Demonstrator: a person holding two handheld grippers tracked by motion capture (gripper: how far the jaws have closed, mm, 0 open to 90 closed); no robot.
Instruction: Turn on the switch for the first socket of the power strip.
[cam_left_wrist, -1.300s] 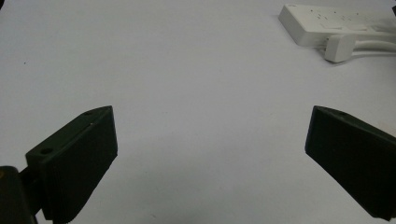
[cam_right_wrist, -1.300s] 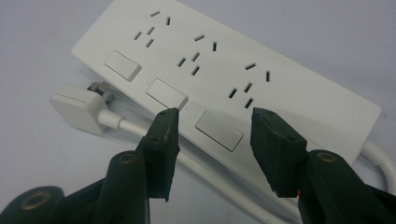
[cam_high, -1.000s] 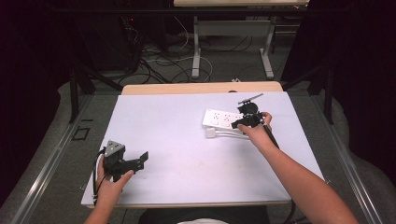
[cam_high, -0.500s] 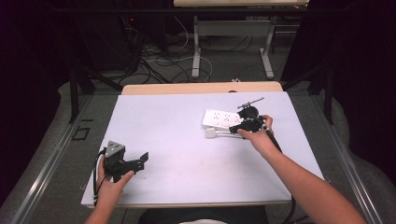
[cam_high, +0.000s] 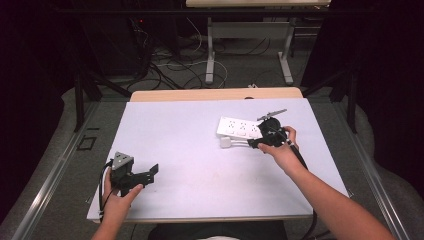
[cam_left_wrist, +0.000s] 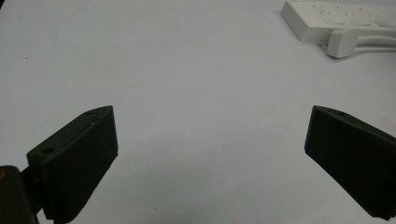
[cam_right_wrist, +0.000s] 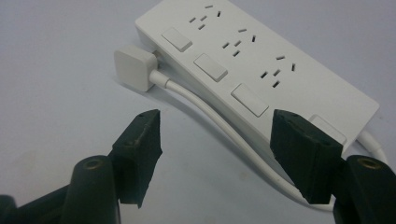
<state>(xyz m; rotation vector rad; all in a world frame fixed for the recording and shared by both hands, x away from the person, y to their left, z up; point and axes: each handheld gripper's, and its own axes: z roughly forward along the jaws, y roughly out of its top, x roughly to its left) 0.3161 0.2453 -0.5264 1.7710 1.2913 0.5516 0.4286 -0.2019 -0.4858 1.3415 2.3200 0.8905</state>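
White plastic power strip (cam_right_wrist: 261, 70) lies at twelve o'clock of the right gripper (cam_right_wrist: 217, 154), jaws released; grasping its cord (cam_right_wrist: 219, 126) seems next.

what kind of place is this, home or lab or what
Most likely a lab or recording workspace, not a home. A bare white table holds just a white power strip with its plug, dark curtains close in the sides, and loose cables trail over the floor behind, near a desk frame.
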